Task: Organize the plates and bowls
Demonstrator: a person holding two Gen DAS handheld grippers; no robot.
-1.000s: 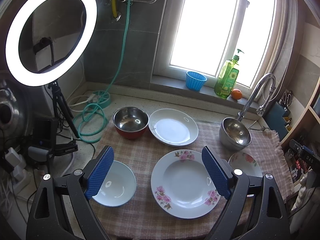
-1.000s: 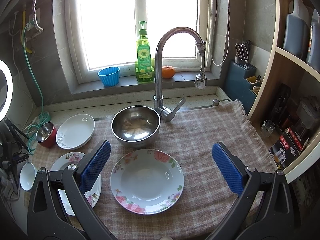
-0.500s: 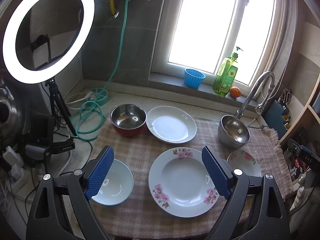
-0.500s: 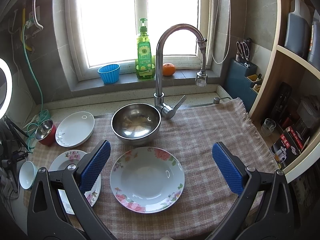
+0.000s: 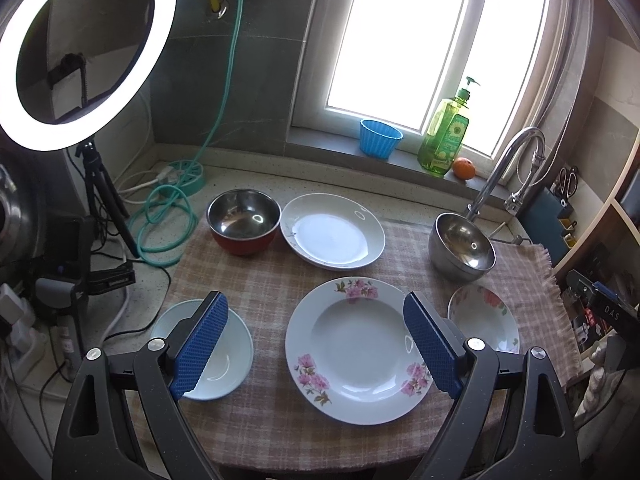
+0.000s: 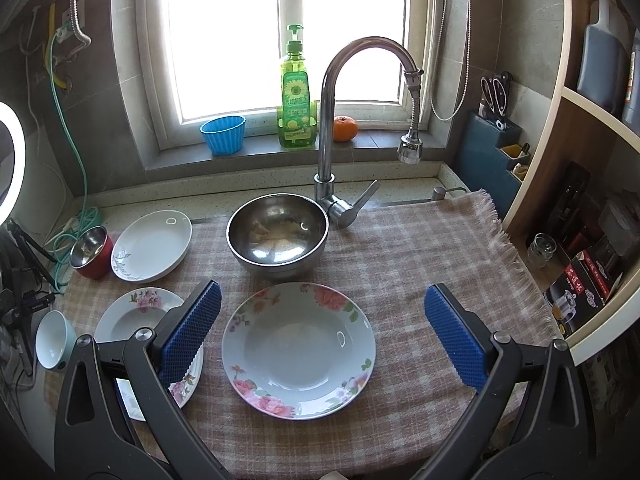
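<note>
While nothing sits stacked in the left wrist view, spreads left gripper (image 5: 316, 352) wide and empty above pink-flowered plate (image 5: 358, 354), pale bowl (image 5: 224, 364) behind the left finger. In the right wrist view, holds right gripper (image 6: 320, 336) equally apart, rose plate (image 6: 298, 350) between the fingers, steel bowl (image 6: 278, 234) beyond; leaves all sorting undone.

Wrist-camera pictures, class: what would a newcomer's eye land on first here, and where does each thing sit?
First the glowing ring light at upper left by the dark wall, and the bright window behind the curved tap. Then the dishes spread on the checked cloth: a pink-flowered plate between the open left tongs, a rose-patterned deep plate between the open right tongs, and a steel bowl by the tap's base.
</note>
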